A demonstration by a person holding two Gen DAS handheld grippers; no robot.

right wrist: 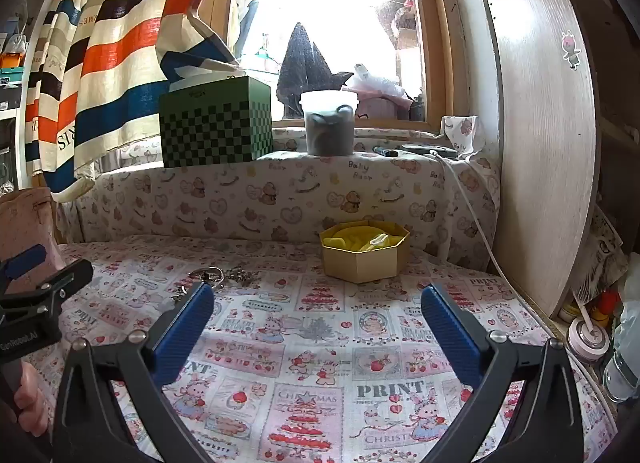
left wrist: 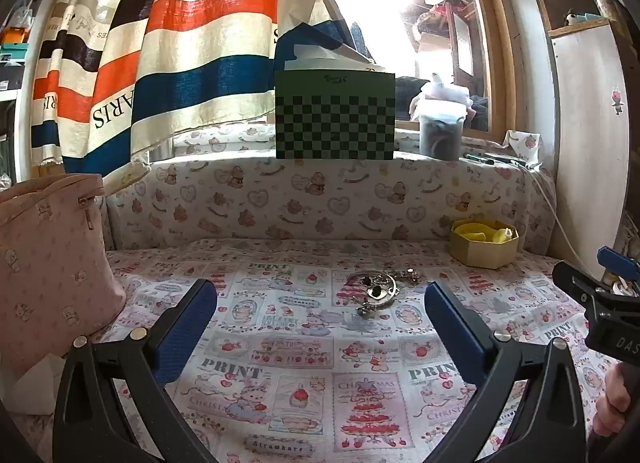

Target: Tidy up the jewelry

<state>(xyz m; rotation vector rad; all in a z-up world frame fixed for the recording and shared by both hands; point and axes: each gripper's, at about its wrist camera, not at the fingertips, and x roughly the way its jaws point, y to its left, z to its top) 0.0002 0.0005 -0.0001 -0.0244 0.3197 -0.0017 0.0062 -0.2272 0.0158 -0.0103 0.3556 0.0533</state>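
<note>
Both claws hang spread wide and empty above the patterned cloth on the bench. The left claw [left wrist: 320, 303] faces the jewelry [left wrist: 374, 289], a small silvery tangle lying mid-bench; the right claw [right wrist: 318, 309] points toward the yellow-lined box [right wrist: 365, 255] by the back edge, right of the pile. My advice: come in low, narrow the pads first, single out one piece at the tangle's fringe, else the whole clump drags along.

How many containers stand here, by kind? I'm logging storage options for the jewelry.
Gold box with yellow lining, on the tablecloth: 1
Green checkered box, on the ledge: 1
Plastic tub with white lid, on the ledge: 1
Pink bag, at the left: 1
Total: 4
</note>
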